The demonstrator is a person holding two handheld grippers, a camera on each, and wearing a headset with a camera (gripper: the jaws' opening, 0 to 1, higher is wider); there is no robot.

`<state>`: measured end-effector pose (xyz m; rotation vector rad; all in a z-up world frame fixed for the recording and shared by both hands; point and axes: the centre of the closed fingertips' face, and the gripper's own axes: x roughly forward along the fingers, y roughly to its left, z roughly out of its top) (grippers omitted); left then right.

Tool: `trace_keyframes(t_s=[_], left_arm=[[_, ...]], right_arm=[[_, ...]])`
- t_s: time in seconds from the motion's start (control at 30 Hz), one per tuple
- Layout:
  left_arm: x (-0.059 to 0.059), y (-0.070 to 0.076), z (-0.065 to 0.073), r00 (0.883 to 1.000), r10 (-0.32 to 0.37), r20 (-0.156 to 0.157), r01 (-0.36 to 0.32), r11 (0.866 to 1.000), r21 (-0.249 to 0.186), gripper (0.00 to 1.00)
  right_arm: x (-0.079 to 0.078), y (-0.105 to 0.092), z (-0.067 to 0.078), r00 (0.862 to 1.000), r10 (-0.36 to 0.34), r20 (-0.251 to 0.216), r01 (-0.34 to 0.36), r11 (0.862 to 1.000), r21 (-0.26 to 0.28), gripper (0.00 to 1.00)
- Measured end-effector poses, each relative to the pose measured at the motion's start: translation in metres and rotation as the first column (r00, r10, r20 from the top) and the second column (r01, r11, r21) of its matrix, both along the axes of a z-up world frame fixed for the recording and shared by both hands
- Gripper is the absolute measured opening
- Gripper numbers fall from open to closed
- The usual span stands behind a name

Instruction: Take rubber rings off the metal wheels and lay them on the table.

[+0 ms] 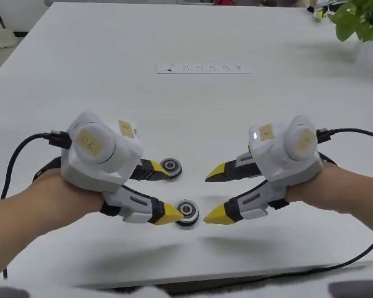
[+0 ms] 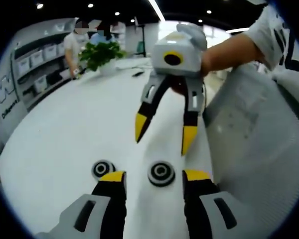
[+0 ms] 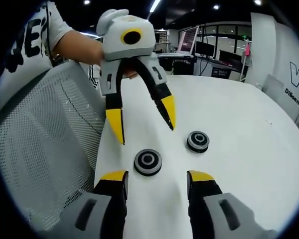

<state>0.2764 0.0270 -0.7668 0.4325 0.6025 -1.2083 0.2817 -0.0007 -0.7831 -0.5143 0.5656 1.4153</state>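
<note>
Two metal wheels with black rubber rings lie flat on the white table (image 1: 193, 112). The near wheel (image 1: 187, 211) (image 2: 161, 173) (image 3: 148, 162) sits between the two grippers' near tips. The far wheel (image 1: 170, 166) (image 2: 103, 169) (image 3: 198, 141) rests beside the left gripper's far fingertip. My left gripper (image 1: 166, 191) (image 2: 154, 176) is open, its yellow tips on either side of the near wheel without touching it. Facing it from the right, my right gripper (image 1: 212, 195) (image 3: 152, 176) is open too, just short of the same wheel. Nothing is held.
A white power strip (image 1: 202, 68) lies farther back on the table. A green plant (image 1: 360, 18) (image 2: 100, 53) stands at the far right corner. Black cables (image 1: 354, 248) trail from both grippers. A mesh chair back (image 3: 45, 144) stands by the table's near edge. People stand beyond the plant.
</note>
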Motion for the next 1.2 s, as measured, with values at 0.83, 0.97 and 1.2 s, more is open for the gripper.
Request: trace_keyframes(t_s=[0.83, 0.97, 1.2], left_arm=[[-0.003, -0.015, -0.024, 0.995, -0.017, -0.096, 0.016, 1.000, -0.012, 0.22], [-0.001, -0.014, -0.026, 0.995, -0.001, -0.100, -0.001, 1.000, -0.015, 0.18], [-0.002, -0.019, -0.027, 0.998, -0.052, -0.021, 0.052, 0.999, 0.006, 0.17]], right_arm=[[-0.001, -0.002, -0.010, 0.999, -0.015, -0.039, 0.015, 1.000, 0.000, 0.44], [-0.001, -0.001, -0.010, 0.999, -0.015, -0.041, 0.015, 1.000, 0.001, 0.44], [-0.001, 0.001, -0.011, 0.999, -0.022, -0.050, 0.022, 1.000, 0.006, 0.44]])
